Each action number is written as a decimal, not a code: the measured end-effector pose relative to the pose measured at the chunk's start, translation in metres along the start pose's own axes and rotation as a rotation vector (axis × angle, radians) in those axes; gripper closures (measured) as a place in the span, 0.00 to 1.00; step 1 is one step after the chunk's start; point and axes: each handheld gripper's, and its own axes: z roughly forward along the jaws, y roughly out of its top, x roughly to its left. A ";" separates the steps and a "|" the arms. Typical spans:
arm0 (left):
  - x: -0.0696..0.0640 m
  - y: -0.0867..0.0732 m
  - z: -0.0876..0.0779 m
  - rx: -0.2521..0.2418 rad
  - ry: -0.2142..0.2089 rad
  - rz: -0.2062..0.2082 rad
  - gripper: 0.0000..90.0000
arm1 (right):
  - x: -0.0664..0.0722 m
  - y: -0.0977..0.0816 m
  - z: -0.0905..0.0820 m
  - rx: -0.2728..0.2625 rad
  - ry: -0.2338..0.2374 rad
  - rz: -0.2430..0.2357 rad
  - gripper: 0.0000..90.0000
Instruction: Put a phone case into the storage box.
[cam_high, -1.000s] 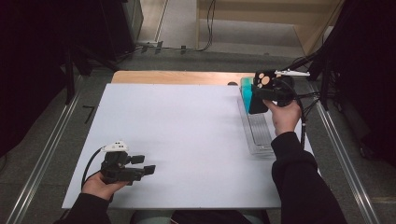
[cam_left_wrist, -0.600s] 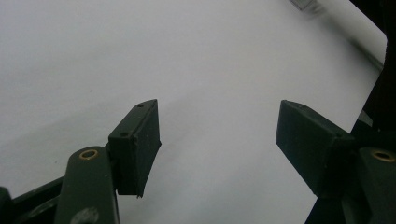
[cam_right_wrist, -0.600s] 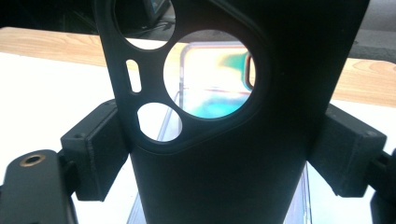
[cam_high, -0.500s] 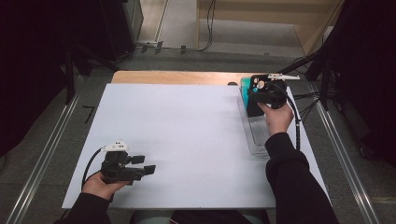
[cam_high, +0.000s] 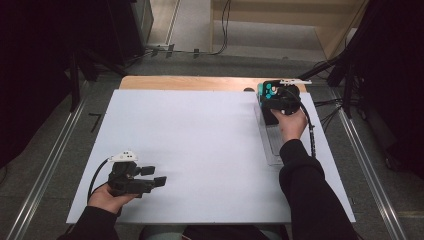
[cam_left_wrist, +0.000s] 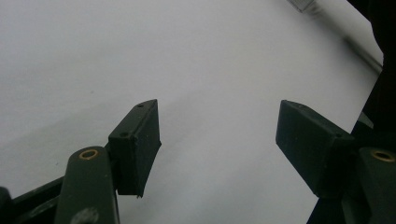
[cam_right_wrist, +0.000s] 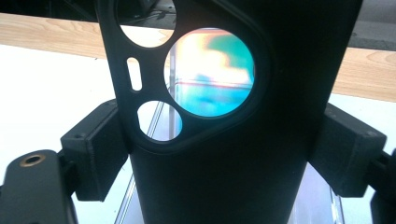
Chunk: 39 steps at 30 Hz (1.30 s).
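While your right gripper (cam_right_wrist: 224, 154) has its two pads (cam_right_wrist: 98, 149) on either side of the black tool (cam_right_wrist: 224, 186), the grip looks already made: the pads press on both flanks of the dark body, and the jaws stand wide only because this body is wide. It is a flat black piece with several round cut-outs (cam_right_wrist: 210, 70), and through the biggest one you see blurred teal and orange colours from something behind it.

Compared with one second ago, your right hand (cam_high: 290, 122) has come lower and a little forward, toward the far end of the clear tray (cam_high: 272, 150). The opening of the jaws has not changed in that time, so the tool travels with the hand and is not being released. In the high view the gripper and the tool now sit over the far end of the tray, just beside the teal object (cam_high: 267, 90) at the far right of the white board (cam_high: 200, 150). Whether the tool already touches the tray or the teal object, I cannot tell.

My judgement is that you are bringing the tool down to its place at that corner, so the next move needs a slow, straight descent.

Your left gripper (cam_left_wrist: 219, 135) has stayed where it was, at the near left of the board. Its jaws are released and apart, with nothing between them, only the white surface below.
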 end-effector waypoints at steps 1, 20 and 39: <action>0.000 0.000 0.000 0.000 0.000 0.002 0.34 | 0.000 0.001 0.002 0.004 -0.001 -0.001 0.14; 0.001 0.000 -0.002 -0.008 -0.004 -0.003 0.34 | -0.002 0.016 0.020 0.023 -0.016 0.020 0.13; 0.000 0.002 0.000 -0.005 -0.010 0.003 0.34 | -0.005 0.014 0.026 0.059 -0.005 0.026 0.06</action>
